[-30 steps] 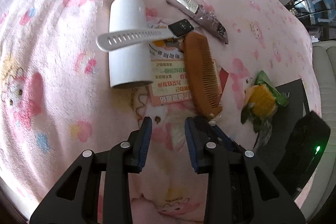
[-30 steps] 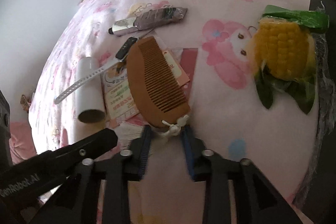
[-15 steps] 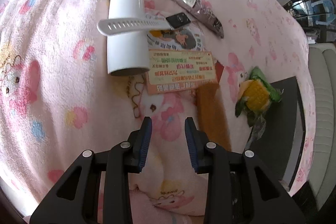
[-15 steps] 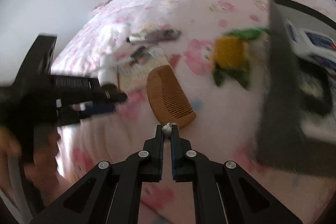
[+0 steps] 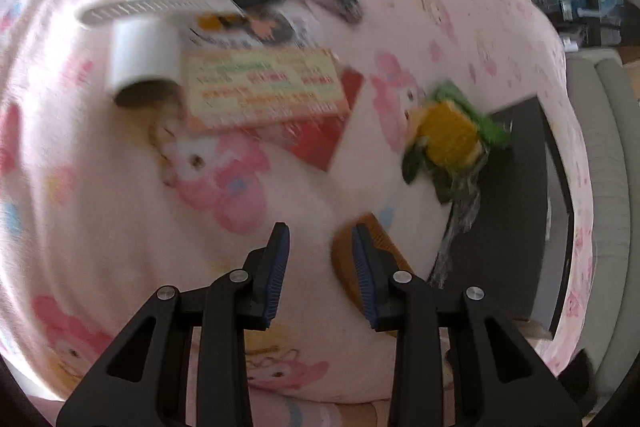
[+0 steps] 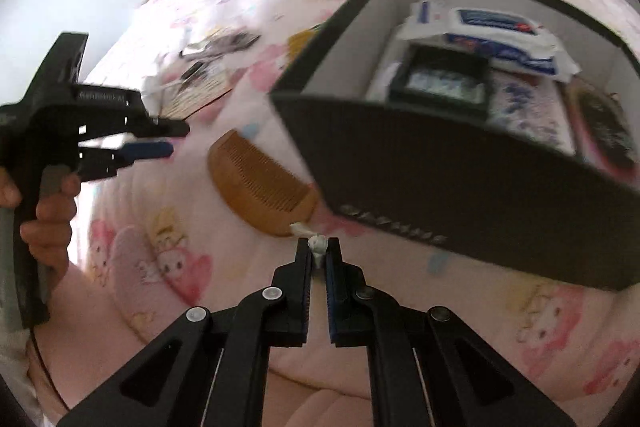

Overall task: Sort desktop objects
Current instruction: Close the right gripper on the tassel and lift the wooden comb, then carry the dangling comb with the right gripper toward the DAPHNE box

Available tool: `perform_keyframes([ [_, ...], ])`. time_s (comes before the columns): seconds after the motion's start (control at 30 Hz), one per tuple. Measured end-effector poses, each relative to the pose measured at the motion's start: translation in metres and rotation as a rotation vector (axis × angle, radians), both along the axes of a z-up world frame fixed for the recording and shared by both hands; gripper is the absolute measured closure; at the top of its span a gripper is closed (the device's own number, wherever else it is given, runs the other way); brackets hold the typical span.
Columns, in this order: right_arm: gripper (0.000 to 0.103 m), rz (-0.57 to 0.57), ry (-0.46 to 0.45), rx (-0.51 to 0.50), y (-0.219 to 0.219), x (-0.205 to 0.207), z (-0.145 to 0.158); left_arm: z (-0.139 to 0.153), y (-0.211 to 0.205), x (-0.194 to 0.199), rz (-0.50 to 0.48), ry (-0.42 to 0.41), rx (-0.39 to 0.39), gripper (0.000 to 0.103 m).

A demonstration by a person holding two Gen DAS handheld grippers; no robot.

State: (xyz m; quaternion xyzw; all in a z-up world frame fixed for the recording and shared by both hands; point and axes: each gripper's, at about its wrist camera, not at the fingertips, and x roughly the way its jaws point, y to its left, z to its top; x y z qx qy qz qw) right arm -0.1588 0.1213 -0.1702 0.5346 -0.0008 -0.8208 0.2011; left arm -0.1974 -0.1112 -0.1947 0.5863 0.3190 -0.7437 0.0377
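One light, stiff wooden comb (image 6: 262,183) dangles beside the box (image 6: 460,195), my right gripper (image 6: 319,259) pinching only its small white charm (image 6: 317,245), while my left gripper (image 5: 320,255) hangs apart, empty.

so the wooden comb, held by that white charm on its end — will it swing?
Probably. The right gripper is shut on the small white charm only, so the comb likely pivots and dangles. The comb itself looks rigid and light. Its thin teeth may snag the box rim.
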Motion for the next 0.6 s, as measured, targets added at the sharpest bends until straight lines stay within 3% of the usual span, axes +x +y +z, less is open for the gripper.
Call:
perform_keyframes([
  [0.27, 0.098, -0.013, -0.017, -0.085, 0.011, 0.002, 0.001, -0.007, 0.032, -0.009, -0.132, -0.042, -0.134, 0.073],
  [0.4, 0.098, -0.064, -0.02, -0.08, 0.031, -0.001, 0.005, -0.007, 0.038, -0.003, -0.177, -0.06, -0.12, 0.074],
  [0.6, 0.098, -0.148, 0.009, -0.087, 0.054, -0.007, 0.016, -0.004, 0.03, -0.004, -0.138, -0.055, -0.095, 0.074],
])
